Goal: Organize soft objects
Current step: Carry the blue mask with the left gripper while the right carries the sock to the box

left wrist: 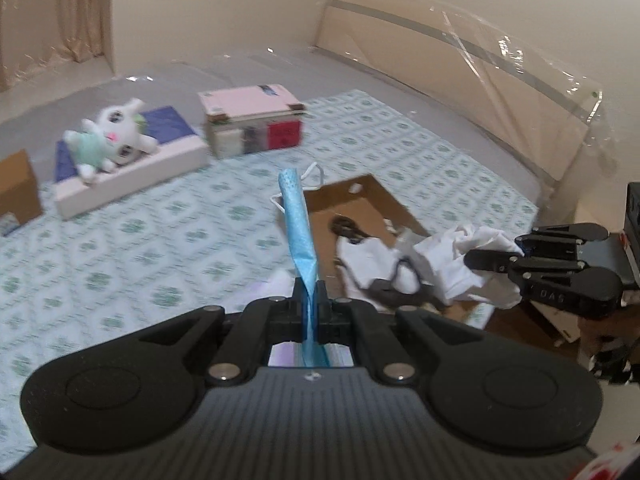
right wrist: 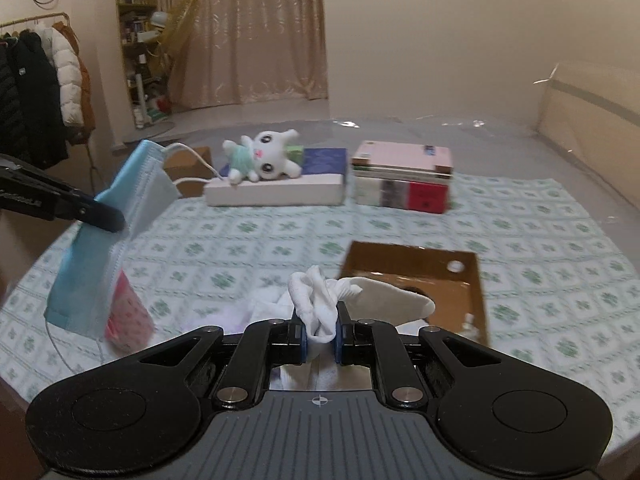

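My left gripper (left wrist: 309, 304) is shut on a light blue face mask (left wrist: 298, 216), which stands up edge-on between the pads. In the right wrist view the same mask (right wrist: 100, 240) hangs from the left gripper (right wrist: 114, 220) above the bed's left side. My right gripper (right wrist: 320, 336) is shut on bunched white socks (right wrist: 314, 304); from the left it shows as the right gripper (left wrist: 494, 258) with the white bundle (left wrist: 448, 264). Both are held near an open cardboard box (right wrist: 416, 276), which lies on the green-patterned sheet (right wrist: 240, 248) and holds white and dark items.
A white plush bunny (right wrist: 260, 156) lies on a white and blue box (right wrist: 280, 192) at the back. A stack of books with a pink box (right wrist: 402, 178) sits beside it. A pink patterned item (right wrist: 128, 316) lies under the mask. A plastic-wrapped headboard (left wrist: 460, 80) bounds the right.
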`<move>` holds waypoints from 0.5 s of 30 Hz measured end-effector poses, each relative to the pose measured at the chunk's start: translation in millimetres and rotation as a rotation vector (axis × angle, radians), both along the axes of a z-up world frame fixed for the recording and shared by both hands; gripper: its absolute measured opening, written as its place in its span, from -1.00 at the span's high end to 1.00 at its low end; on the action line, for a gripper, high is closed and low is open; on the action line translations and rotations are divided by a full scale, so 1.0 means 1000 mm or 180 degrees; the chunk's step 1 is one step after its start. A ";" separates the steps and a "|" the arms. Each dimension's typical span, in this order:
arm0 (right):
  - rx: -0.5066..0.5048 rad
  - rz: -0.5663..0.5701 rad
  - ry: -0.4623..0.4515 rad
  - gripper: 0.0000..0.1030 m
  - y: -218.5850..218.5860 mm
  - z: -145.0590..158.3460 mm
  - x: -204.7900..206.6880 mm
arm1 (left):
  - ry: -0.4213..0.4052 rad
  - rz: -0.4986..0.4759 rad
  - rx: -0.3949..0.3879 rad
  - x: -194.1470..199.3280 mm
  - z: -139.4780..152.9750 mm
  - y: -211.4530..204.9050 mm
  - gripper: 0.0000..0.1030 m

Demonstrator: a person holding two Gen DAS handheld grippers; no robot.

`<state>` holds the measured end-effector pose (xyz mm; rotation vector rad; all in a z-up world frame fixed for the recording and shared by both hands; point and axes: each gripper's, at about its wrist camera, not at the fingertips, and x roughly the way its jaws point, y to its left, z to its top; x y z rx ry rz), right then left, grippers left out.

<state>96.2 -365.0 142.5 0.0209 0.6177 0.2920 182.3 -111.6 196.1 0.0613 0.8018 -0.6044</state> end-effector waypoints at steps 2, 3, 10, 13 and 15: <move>-0.0041 -0.0024 -0.0016 0.77 -0.006 -0.003 -0.007 | 0.0041 -0.0020 -0.0050 -0.002 -0.008 -0.016 0.97; -0.0061 -0.0035 -0.0025 0.77 -0.008 -0.003 -0.011 | 0.0068 -0.0031 -0.0078 -0.003 -0.012 -0.023 0.97; -0.0118 -0.0096 -0.0036 0.77 -0.020 -0.010 -0.027 | 0.0150 0.0031 -0.0156 -0.011 -0.032 -0.057 0.97; -0.0115 -0.0133 -0.0025 0.77 -0.025 -0.012 -0.031 | 0.0166 0.0053 -0.0189 -0.012 -0.037 -0.066 0.97; -0.0108 -0.0153 -0.0020 0.77 -0.028 -0.012 -0.032 | 0.0174 0.0063 -0.0191 -0.012 -0.039 -0.069 0.97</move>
